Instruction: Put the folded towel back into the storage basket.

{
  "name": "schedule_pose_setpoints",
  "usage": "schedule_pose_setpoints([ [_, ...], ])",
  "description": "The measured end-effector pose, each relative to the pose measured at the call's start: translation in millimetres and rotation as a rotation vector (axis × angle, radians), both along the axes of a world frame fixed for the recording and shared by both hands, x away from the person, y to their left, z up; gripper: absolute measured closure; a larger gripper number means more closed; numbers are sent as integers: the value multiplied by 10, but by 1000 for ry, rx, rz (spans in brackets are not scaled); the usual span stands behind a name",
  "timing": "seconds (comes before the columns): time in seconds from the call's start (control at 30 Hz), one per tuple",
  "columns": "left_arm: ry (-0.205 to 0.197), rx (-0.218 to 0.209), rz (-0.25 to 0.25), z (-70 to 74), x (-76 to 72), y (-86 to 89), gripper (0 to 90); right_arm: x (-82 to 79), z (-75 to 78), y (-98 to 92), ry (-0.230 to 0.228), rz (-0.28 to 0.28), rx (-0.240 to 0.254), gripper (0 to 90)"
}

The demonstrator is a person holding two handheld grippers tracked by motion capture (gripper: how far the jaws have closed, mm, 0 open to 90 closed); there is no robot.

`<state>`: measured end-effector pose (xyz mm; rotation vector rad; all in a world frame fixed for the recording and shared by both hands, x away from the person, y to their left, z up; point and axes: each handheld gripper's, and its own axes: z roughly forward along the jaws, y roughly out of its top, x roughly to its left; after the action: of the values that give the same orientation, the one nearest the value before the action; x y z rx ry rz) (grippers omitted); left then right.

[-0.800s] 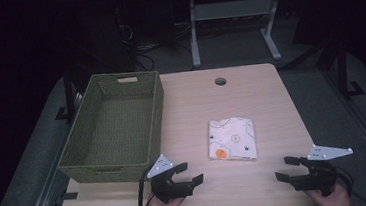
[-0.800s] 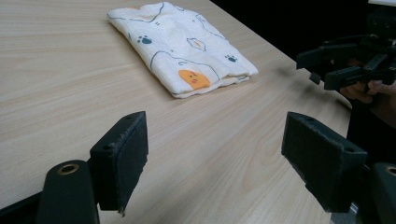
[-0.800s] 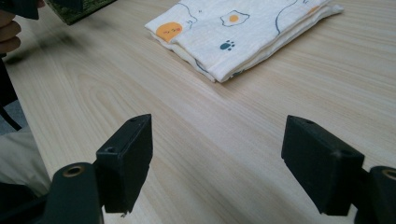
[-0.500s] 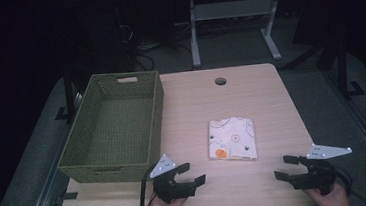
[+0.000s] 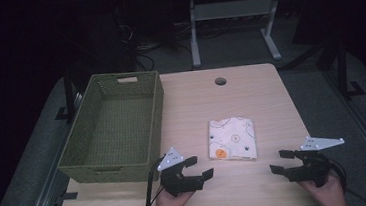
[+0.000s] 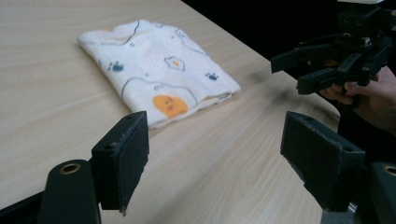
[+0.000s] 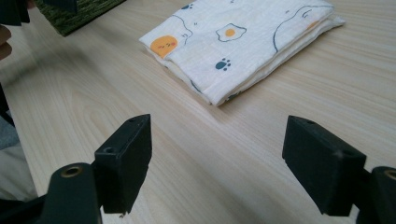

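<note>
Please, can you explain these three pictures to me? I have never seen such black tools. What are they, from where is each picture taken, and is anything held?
A person sits at a wooden table and holds a hand tool with two black jaws in each hand: the left gripper and the right gripper. The high view looks down from above. The two other pictures come from small cameras riding on each gripper, so its own jaws rise from the bottom edge. On the table lie a folded white cloth with small printed figures and an empty green woven basket. Both grippers stand open and hold nothing; the cloth lies between them, untouched.

Black claws (image 5: 196,168), grey triangular plates (image 5: 170,159), trailing black cables (image 5: 149,201).
</note>
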<state>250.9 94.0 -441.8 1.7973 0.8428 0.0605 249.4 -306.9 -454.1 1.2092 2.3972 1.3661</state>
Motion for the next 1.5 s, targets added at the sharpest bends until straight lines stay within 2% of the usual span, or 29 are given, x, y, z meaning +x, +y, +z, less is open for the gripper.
schedule_pose_setpoints([
  [0.07, 3, 4, 1, 14, 32, -31, 238, 29, 8, -12, 0, 0, 2, 237],
  [0.1, 14, 6, -2, 17, 65, -56, 238, 63, 12, -27, 15, 1, 8, 237],
  [0.37, 37, 13, 9, 1, 183, -160, 241, 191, 69, -51, 53, 1, 1, 240],
  [0.6, 63, 10, 11, 8, 277, -223, 246, 296, 131, -64, 67, 3, 6, 242],
  [0.83, 82, 27, 24, -7, 379, -308, 247, 391, 132, -55, 92, 12, 15, 245],
  [1.03, 92, 33, 29, -8, 447, -342, 261, 464, 184, -52, 95, 12, 10, 245],
  [1.27, 95, 40, 38, 22, 530, -394, 264, 595, 267, -17, 94, 20, 19, 248],
  [1.3, 99, 43, 38, 24, 541, -398, 265, 636, 280, -2, 111, 21, 24, 248],
  [1.43, 106, 55, 43, 38, 592, -437, 265, 732, 316, 62, 110, 28, 17, 249],
  [1.5, 108, 57, 46, 61, 633, -464, 267, 790, 326, 95, 129, 35, 3, 249],
])
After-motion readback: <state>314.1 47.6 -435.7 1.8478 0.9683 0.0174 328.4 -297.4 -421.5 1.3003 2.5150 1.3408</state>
